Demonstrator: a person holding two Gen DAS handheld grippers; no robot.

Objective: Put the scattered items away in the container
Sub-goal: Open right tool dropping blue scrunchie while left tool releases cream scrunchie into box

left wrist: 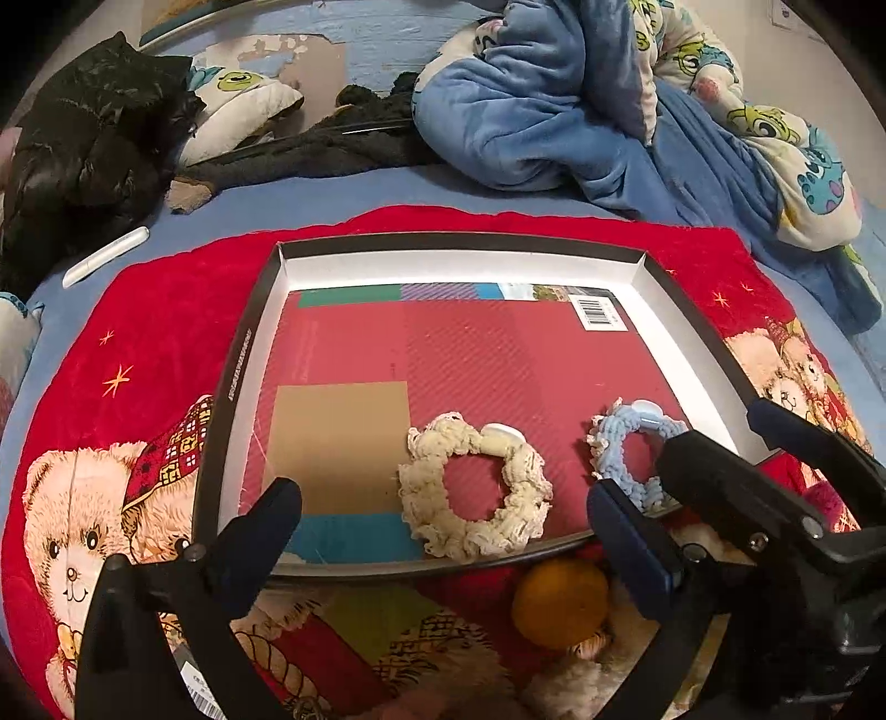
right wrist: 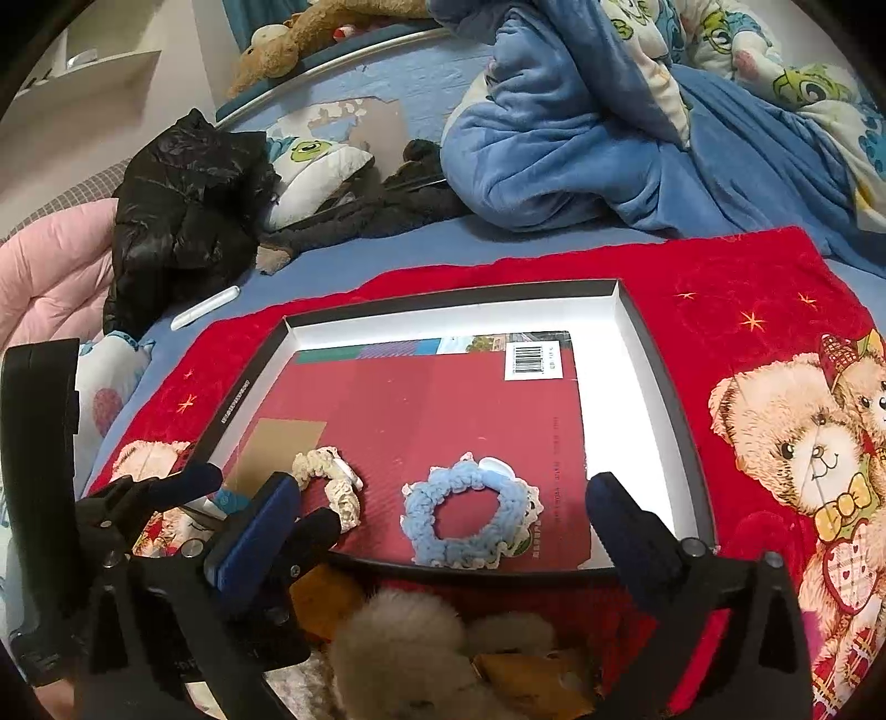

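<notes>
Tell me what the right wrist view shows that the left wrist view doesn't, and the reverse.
Only the right wrist view shows the plush toy at the bed's far edge, the pink quilt, and the whole blue scrunchie, unobstructed.

Only the left wrist view shows the whole cream scrunchie and the full tan patch on the book cover.

Both show the shallow box holding both scrunchies, the red bear blanket, the black jacket, the white pen, and both grippers open: left gripper, right gripper.

scrunchies: 2 (cream (left wrist: 475,493), blue (right wrist: 465,512)) | box: 1 (left wrist: 443,243) | pen: 1 (left wrist: 105,256)
</notes>
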